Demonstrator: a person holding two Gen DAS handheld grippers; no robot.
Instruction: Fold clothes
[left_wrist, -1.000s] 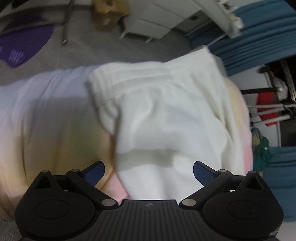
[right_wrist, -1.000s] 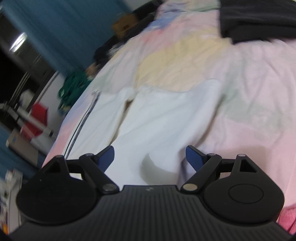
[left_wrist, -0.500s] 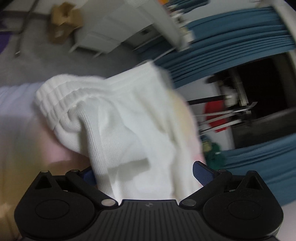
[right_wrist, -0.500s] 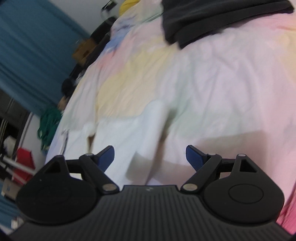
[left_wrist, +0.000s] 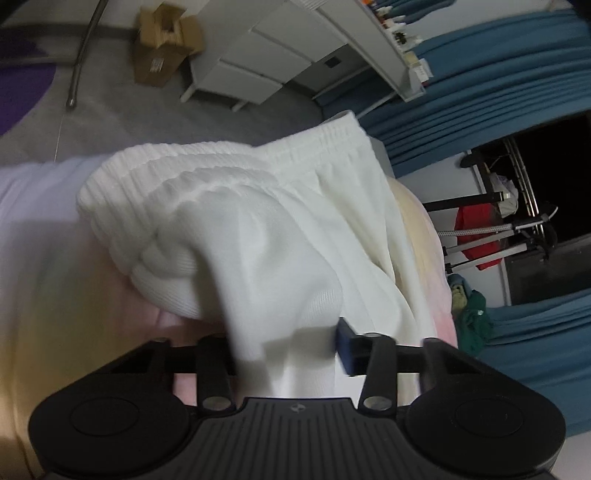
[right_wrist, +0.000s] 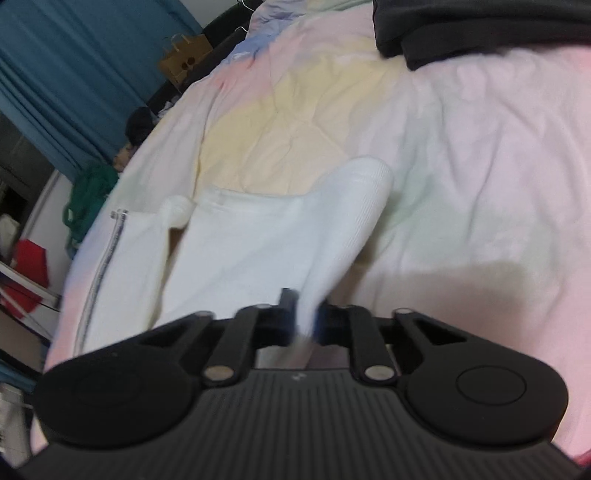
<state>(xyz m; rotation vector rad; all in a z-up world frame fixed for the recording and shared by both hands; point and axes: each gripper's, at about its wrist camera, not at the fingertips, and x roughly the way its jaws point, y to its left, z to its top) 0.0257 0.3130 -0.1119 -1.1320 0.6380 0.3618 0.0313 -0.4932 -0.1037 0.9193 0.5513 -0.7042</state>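
Left wrist view gave us one white garment (left_wrist: 280, 236), a pair of trousers with a gathered elastic waistband, lying on one pastel quilt (left_wrist: 55, 280). We counted two grippers in all, one per view. The left gripper (left_wrist: 288, 350) had its fingers drawn in on a bunch of the white cloth; one blue pad (left_wrist: 345, 350) showed at the right of the bunch, while the other was buried under fabric, so we could not see how tightly it closed. The waistband end hung lifted toward the camera, its far corner near the quilt's edge.

Beyond the quilt we counted one open cardboard box (left_wrist: 162, 40) on the grey floor, one white drawer unit (left_wrist: 266, 62) and blue curtains (left_wrist: 480, 74). Past the quilt's right edge stood a rack with one red item (left_wrist: 480, 236) and one green heap (left_wrist: 472, 321).

In the right wrist view the right gripper (right_wrist: 304, 317) pinched a narrow fold of the same garment (right_wrist: 258, 251), fingers nearly together with only cloth between them. The leg rose from the quilt (right_wrist: 480, 166) to the fingers, the rest spread flat at the quilt's left side, close to its edge. To the right the quilt lay open and wide. One dark garment (right_wrist: 480, 26) sat at the quilt's far end, cut off by the frame. One brown paper bag (right_wrist: 184, 59) stood beyond the quilt. Motion blur softened the fingertips
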